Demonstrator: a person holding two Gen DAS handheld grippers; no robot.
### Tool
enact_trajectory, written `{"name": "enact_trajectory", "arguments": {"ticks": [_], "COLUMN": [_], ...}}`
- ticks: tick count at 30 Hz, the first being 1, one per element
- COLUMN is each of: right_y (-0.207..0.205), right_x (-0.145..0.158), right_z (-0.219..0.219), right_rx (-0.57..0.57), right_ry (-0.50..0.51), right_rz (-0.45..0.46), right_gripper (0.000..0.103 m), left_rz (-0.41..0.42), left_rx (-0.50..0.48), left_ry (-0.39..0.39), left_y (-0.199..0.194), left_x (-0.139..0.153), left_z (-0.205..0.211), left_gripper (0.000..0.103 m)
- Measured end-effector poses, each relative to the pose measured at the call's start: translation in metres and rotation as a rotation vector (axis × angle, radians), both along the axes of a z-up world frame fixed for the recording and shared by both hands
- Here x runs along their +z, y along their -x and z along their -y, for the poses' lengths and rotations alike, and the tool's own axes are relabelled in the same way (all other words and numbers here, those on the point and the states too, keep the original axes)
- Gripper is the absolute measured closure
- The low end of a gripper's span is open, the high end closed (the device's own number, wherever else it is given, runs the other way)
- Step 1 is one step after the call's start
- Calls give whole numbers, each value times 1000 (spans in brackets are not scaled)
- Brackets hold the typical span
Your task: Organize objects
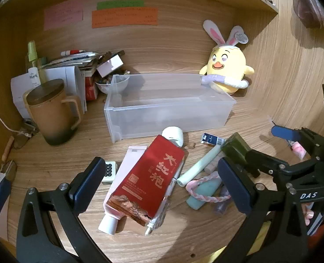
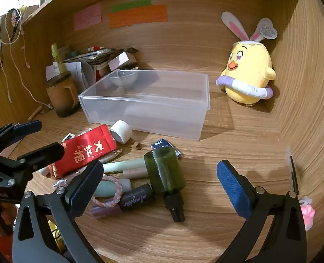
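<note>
Clutter of small items lies on the wooden tabletop (image 2: 227, 149) just in front of the clear rectangular plastic bin (image 2: 144, 107). Left tongs (image 1: 162, 182) gape wide over the red foil tea pouch (image 1: 148, 179), gripping nothing. Right tongs (image 2: 159, 182) gape wide around the dark green plastic bottle (image 2: 166, 171), not closed on it. Behind the bin's right end sits a yellow plush chick (image 2: 249, 74).
</note>
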State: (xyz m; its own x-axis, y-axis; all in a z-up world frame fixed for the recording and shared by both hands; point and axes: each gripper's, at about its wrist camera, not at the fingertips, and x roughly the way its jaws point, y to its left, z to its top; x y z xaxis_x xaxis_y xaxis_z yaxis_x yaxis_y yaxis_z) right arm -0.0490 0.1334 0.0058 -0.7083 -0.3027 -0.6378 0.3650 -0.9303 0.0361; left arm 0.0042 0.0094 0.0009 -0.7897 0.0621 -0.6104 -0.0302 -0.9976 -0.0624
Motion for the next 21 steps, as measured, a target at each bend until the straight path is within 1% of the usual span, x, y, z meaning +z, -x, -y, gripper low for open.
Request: {"name": "enact_trajectory", "arguments": {"ticks": [5, 21], "right_y": [0, 1], "right_x": [-1, -2], "right_z": [-1, -1], "right_rx": [-1, 5], "right_ry": [4, 13], "right_rz": [3, 10], "right_gripper": [0, 0], "left_rz": [-6, 1], "left_rx": [12, 12], "left_ry": [14, 2], "left_y": [-2, -2], "left_x": [0, 0], "left_z": [-1, -1], "left_gripper": [0, 0]}}
